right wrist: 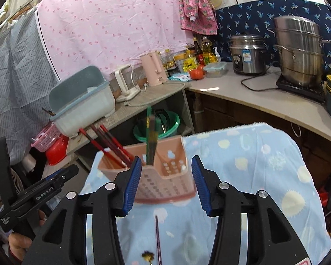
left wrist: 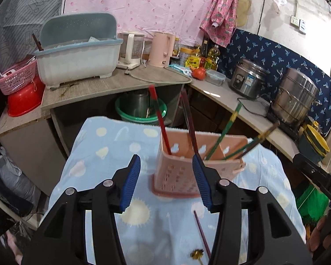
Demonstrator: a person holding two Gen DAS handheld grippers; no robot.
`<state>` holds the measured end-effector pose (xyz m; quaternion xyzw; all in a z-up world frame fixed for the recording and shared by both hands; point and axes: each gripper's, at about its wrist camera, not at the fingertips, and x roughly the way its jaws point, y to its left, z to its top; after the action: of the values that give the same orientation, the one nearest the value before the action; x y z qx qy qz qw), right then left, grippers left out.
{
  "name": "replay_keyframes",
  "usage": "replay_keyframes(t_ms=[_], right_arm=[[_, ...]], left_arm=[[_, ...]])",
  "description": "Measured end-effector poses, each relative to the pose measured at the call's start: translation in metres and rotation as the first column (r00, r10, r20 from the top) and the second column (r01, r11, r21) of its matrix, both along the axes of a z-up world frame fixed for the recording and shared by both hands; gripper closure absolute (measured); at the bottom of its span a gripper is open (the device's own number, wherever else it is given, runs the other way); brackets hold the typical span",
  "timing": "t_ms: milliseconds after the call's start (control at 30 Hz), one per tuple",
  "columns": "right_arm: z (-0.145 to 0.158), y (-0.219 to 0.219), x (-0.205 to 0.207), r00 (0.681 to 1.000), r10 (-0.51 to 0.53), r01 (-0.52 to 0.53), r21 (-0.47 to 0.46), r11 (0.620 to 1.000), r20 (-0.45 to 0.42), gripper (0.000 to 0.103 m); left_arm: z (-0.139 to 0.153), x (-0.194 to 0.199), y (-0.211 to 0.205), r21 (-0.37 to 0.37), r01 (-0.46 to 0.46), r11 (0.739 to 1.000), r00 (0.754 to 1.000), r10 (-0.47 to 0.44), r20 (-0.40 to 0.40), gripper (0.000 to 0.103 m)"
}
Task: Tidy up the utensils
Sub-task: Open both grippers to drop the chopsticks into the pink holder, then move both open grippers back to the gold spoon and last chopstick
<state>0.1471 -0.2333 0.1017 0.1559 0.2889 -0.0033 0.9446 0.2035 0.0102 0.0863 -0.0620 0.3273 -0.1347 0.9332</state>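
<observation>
Utensils in the left wrist view stand mostly in a pink holder [left wrist: 196, 163] on a table under a blue cloth [left wrist: 112, 150]; red chopsticks [left wrist: 158, 114] lean in its left compartment, green chopsticks [left wrist: 228, 128] in its right one; one dark chopstick [left wrist: 202, 236] lies flat on the cloth in front of the holder, and a small gold piece [left wrist: 197, 255] lies beside its near end, too blurred to name; the left gripper [left wrist: 166, 181] hangs above the cloth with its jaws about half apart and nothing between the blue pads; the holder sits just beyond its tips, apart from them; behind the table a grey counter [left wrist: 121, 84] carries a blue dish drainer [left wrist: 77, 50], a pink kettle [left wrist: 162, 48] and bottles, whose labels are too small to read; at the right edge a black tool shows the letters "DAS".

From the right wrist view, the right gripper [right wrist: 166, 183] also has its jaws about half apart and holds nothing; the holder [right wrist: 161, 183] appears between its pads in the picture, but whether they touch it I cannot tell; the dark chopstick [right wrist: 158, 238] lies on the cloth below; at the left a hand [right wrist: 19, 245] holds the other gripper [right wrist: 64, 174], marked "GenRobot.AI"; on the pale counter [right wrist: 253, 101] stand a rice cooker [right wrist: 248, 54] and a steel steamer pot [right wrist: 300, 48].
</observation>
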Motion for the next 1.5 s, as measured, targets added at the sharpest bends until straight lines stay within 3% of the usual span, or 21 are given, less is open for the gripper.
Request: replay_keyframes(t_ms=[433, 633, 900, 1100, 1367, 1500], right_arm=[[-0.075, 0.021, -0.064, 0.981, 0.046, -0.058, -0.059, 0.997, -0.189, 0.057], [-0.115, 0.048, -0.096, 0.952, 0.109, -0.139, -0.086, 0.987, -0.287, 0.060], [-0.158, 0.078, -0.131, 0.901, 0.185, -0.228, -0.067, 0.971, -0.394, 0.072], [-0.166, 0.086, -0.134, 0.896, 0.191, -0.245, -0.087, 0.966, -0.401, 0.079], [-0.173, 0.080, -0.134, 0.898, 0.169, -0.232, -0.112, 0.966, -0.405, 0.095], [-0.172, 0.075, -0.135, 0.902, 0.163, -0.220, -0.102, 0.970, -0.400, 0.096]], left_arm=[[-0.061, -0.058, -0.004, 0.061, 0.037, 0.997, 0.990, -0.028, -0.140, 0.056], [-0.095, -0.090, -0.008, 0.083, 0.075, 0.994, 0.975, -0.055, -0.217, 0.056], [-0.129, -0.125, -0.008, 0.088, 0.082, 0.993, 0.956, -0.053, -0.289, 0.056], [-0.143, -0.141, -0.008, 0.081, 0.089, 0.993, 0.944, -0.058, -0.323, 0.056], [-0.145, -0.149, -0.013, 0.082, 0.114, 0.990, 0.941, -0.081, -0.329, 0.056], [-0.142, -0.150, -0.018, 0.074, 0.137, 0.988, 0.939, -0.106, -0.327, 0.056]])
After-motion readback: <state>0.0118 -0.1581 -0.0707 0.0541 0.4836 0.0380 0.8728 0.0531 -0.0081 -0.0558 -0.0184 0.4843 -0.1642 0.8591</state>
